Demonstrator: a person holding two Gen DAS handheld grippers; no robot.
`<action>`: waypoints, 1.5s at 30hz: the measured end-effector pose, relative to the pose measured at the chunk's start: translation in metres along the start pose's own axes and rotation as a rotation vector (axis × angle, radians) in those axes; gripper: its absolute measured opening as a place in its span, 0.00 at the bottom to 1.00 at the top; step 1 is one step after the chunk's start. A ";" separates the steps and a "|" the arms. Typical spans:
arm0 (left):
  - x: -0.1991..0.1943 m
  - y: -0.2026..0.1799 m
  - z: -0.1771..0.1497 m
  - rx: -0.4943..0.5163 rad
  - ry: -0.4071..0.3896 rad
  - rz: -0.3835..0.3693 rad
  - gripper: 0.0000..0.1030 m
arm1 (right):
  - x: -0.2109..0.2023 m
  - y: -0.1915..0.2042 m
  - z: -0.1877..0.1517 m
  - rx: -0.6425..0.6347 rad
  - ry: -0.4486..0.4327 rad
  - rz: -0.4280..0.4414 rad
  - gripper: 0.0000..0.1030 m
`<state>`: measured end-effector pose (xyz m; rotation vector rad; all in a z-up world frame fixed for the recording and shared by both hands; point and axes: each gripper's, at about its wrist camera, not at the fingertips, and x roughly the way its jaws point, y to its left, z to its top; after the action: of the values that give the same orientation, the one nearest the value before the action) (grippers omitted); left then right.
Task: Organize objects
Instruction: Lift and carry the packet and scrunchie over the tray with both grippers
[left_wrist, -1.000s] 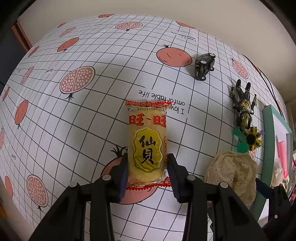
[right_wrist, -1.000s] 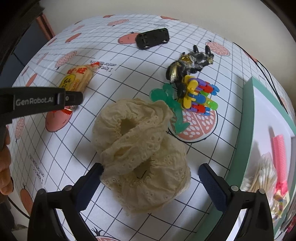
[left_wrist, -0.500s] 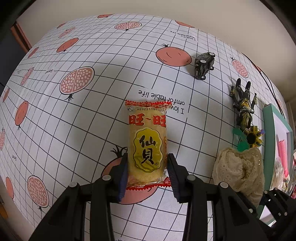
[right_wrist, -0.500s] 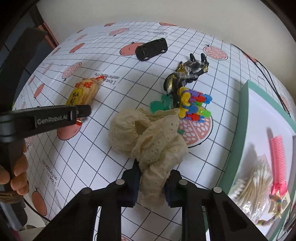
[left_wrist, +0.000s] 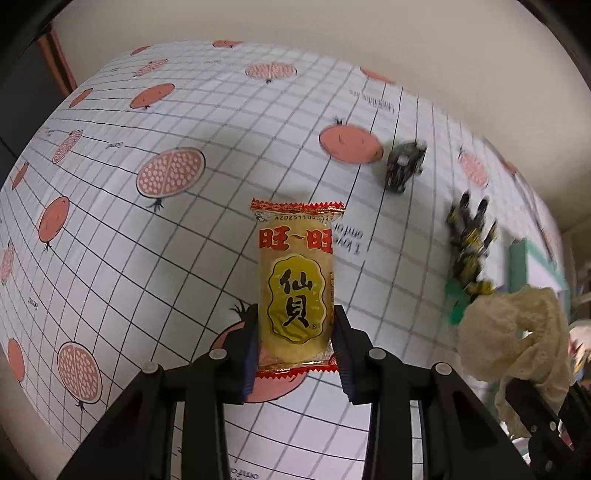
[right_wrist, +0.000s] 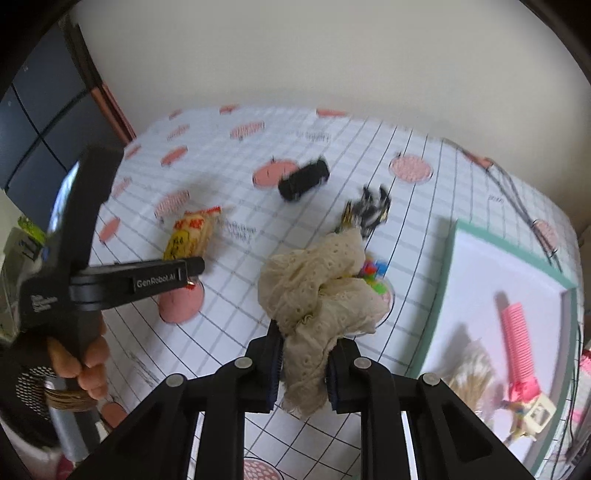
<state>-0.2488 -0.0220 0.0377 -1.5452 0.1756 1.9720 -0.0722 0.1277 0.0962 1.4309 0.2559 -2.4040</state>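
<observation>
The green-rimmed tray (right_wrist: 448, 266) on the right holds a pink comb (right_wrist: 515, 332), a bag of cotton swabs (right_wrist: 469, 373) and a small toy, with bare white floor at its far end. The right gripper (right_wrist: 303, 363) pinches the cream lace cloth (right_wrist: 317, 291) above the tablecloth (left_wrist: 155, 258), left of the tray's edge. The left gripper (left_wrist: 295, 343) squeezes the rice cracker packet (left_wrist: 297, 284); open cloth lies to its left and beyond. A black toy car (left_wrist: 404, 166) and a black-and-yellow robot toy (left_wrist: 469, 240) lie far right.

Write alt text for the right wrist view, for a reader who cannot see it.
The right hand-held gripper clamps a bunched cream lace fabric scrunchie above a white grid tablecloth with pomegranate prints. To its right lies a green-rimmed white tray holding a pink hair roller; to its left, the left hand-held gripper holds a yellow snack packet.
</observation>
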 end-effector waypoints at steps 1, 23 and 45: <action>-0.006 0.000 0.001 -0.011 -0.014 -0.011 0.36 | -0.007 0.000 0.002 0.002 -0.019 0.000 0.20; -0.070 -0.110 0.010 0.078 -0.159 -0.225 0.36 | -0.102 -0.097 0.004 0.187 -0.181 -0.120 0.20; -0.048 -0.227 -0.005 0.263 -0.159 -0.280 0.36 | -0.102 -0.203 -0.030 0.358 -0.149 -0.259 0.21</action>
<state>-0.1161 0.1385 0.1393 -1.1722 0.1376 1.7615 -0.0777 0.3450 0.1686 1.4230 -0.0330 -2.8673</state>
